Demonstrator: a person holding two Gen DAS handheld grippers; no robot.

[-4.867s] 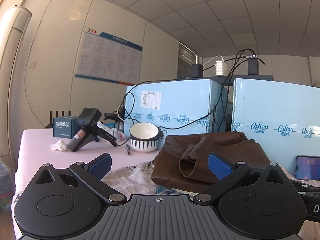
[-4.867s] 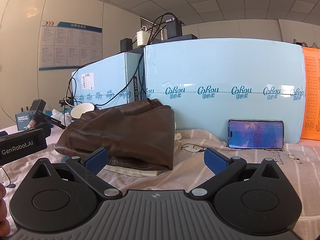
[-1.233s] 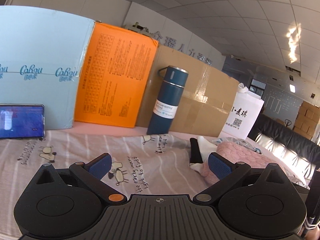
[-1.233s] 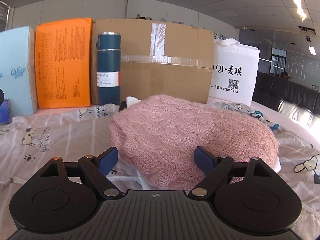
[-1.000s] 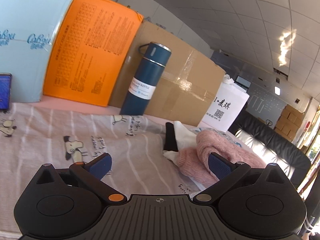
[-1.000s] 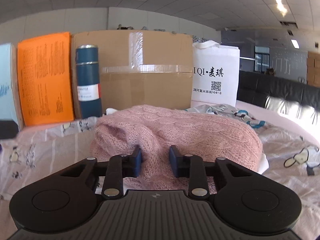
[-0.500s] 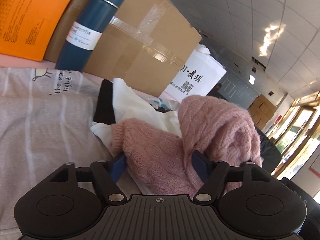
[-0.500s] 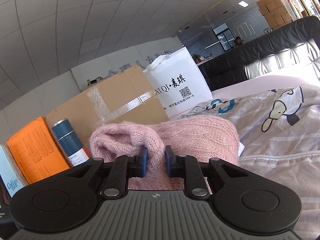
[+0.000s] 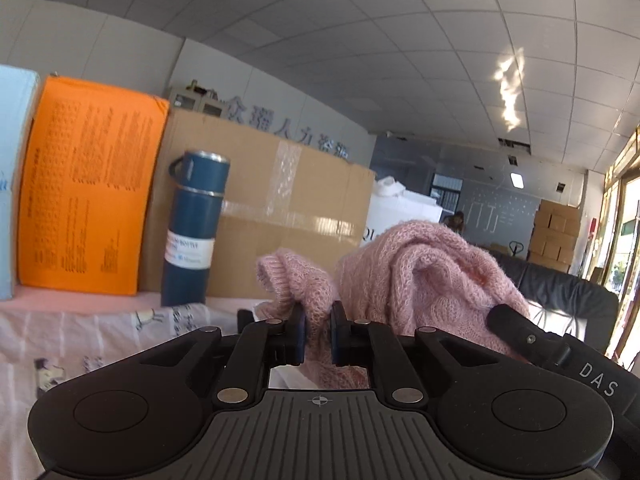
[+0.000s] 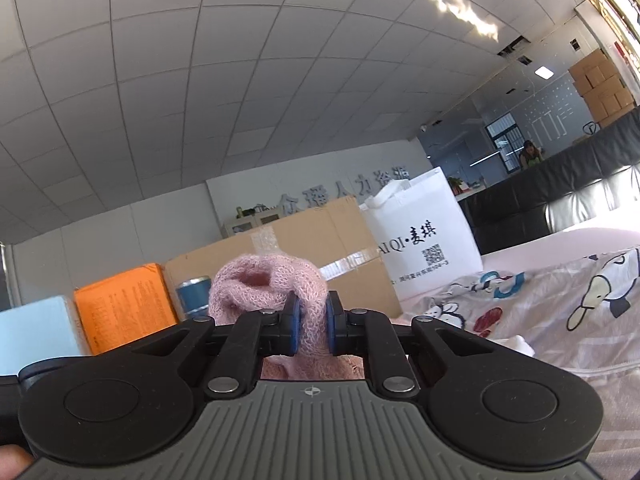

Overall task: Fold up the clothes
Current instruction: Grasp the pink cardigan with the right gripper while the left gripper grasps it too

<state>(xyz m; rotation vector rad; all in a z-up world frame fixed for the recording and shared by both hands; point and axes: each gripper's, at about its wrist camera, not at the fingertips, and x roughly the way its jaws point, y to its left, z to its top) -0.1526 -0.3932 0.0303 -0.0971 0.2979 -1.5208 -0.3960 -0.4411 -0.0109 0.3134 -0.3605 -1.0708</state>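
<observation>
White ceiling tiles in a grid span the office, with a glare patch overhead, and below them a bed-like surface carries a printed bedsheet (image 10: 560, 320) with cartoon ducks and dogs on pale grey stripes. Along its far edge stand an orange box (image 9: 88, 200) with dark print, a brown cardboard box (image 9: 280, 216) sealed with clear tape, a tall dark-blue thermos bottle (image 9: 194, 232) with a white label, and a white tote bag (image 10: 420, 248) bearing black characters and a QR code. A black leather sofa (image 10: 560, 200) runs behind on the right. The pink sweater (image 9: 420, 280), a fuzzy cable-knit, is lifted off the sheet in a soft bunched heap between the two tools. The left gripper (image 9: 318, 334) is clamped on a ribbed cuff-like edge of the knit, its blue-padded fingers pressed close with wool squeezed between them. The right gripper (image 10: 308, 326) likewise pinches a rolled fold of the same sweater, the fabric puffing up above its pads. From the left wrist view, the right tool's black body lies just beside the heap. Open sheet stretches to the left, before the boxes.
</observation>
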